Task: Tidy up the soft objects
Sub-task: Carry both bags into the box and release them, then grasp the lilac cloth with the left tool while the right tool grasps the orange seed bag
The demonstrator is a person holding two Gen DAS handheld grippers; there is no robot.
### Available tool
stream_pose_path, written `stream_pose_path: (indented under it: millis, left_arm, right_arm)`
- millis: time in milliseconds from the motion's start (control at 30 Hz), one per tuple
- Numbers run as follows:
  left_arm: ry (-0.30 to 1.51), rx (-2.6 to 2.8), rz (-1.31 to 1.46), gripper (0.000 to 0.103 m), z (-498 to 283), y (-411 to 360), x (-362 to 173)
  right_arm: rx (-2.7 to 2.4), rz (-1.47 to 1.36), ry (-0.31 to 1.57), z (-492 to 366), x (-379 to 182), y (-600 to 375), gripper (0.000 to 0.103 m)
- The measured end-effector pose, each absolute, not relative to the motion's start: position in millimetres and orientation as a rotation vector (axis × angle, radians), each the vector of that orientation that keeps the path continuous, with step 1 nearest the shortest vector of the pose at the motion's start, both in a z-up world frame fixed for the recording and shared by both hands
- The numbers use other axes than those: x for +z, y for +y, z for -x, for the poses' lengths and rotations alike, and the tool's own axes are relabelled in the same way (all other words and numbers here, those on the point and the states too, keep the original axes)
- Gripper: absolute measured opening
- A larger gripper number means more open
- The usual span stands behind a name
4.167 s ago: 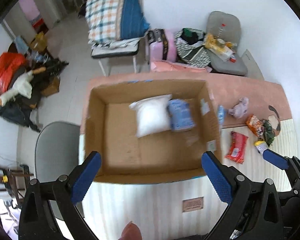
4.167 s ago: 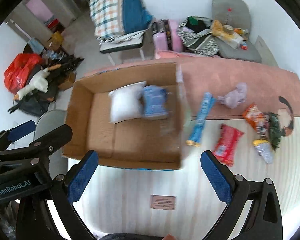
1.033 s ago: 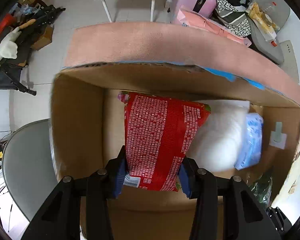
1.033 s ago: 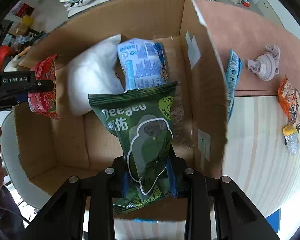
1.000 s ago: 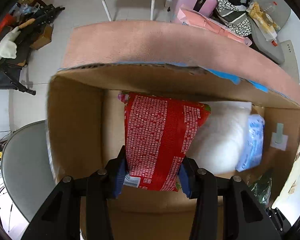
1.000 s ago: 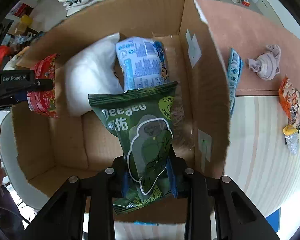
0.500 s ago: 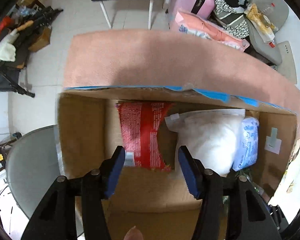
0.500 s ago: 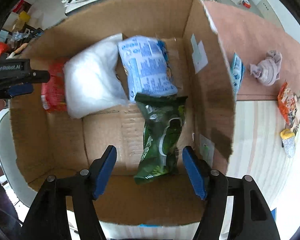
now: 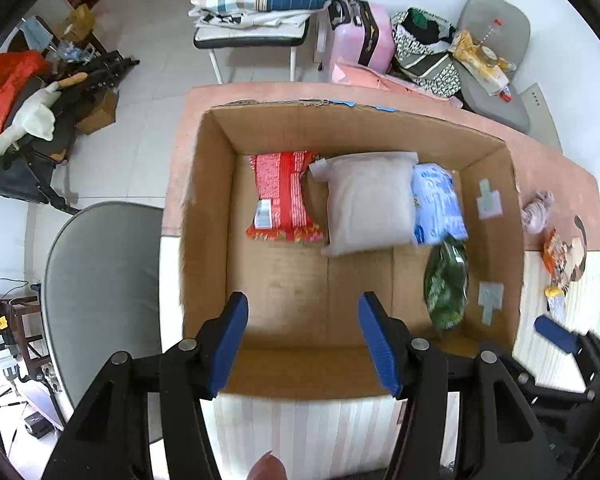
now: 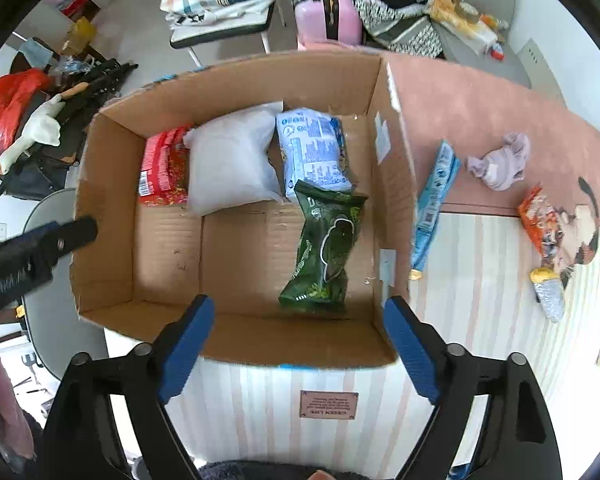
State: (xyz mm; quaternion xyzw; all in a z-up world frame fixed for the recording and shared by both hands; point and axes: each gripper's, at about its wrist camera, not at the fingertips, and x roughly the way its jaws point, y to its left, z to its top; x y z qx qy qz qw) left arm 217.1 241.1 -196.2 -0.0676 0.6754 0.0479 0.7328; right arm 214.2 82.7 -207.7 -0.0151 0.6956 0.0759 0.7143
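An open cardboard box [image 9: 204,216] [image 10: 108,216] stands on the table. Inside lie a red packet [image 9: 282,196] [image 10: 162,172], a white pillow pack [image 9: 370,208] [image 10: 232,168], a light blue pack [image 9: 436,206] [image 10: 314,152] and a green bag [image 9: 446,284] [image 10: 326,250]. My left gripper [image 9: 302,340] is open and empty above the box's near wall. My right gripper [image 10: 298,348] is open and empty, also above the near wall. Outside the box, to its right, lie a long blue packet [image 10: 434,204], a lilac cloth [image 10: 500,164] [image 9: 538,210], an orange packet [image 10: 540,220] [image 9: 554,246] and a small silver-and-yellow packet [image 10: 548,288].
The table has a pink mat [image 10: 480,108] and a striped cloth [image 10: 480,320]. A grey chair [image 9: 100,280] stands left of the box. Behind the table are a stool with folded blankets [image 9: 256,8], a pink suitcase [image 9: 360,36] and piled bags.
Both grippers opened and let go of the red packet and the green bag, which now lie in the box. Both grippers have pulled back and up from the box.
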Motion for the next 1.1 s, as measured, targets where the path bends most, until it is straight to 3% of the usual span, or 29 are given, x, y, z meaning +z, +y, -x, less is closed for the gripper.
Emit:
stream_pose_path:
  millis: [33,100,200,700,900,1100]
  left_arm:
    - [1.469,0.112,0.136,0.065,-210,240,-189]
    - [1.436,0.117,0.130,0.086,-200,236,-177]
    - [1.390,0.123,0.136,0.099,-184,235,-158]
    - [1.279,0.129,0.105,0.100,-155,195,-103]
    - [1.276,0.039,-0.024,0.100,-189,115,-102]
    - [1.325,-0.113,-0.198,0.100,-254,17,-139]
  right_arm:
    - [0.172,0.031,1.527,-210,-204,82,0.092]
    - [0.182,0.019,1.506,-203,-194,77,0.100]
    - [0.191,0.021,1.463,-193,-176,71,0.103]
    - [0.241,-0.054,1.374,-165,-126,40,0.103]
    - [0.136,-0.120,1.380,-182,-124,-47,0.103]
    - [-0.004,-0.089,1.425,-214,-152,-156,0.103]
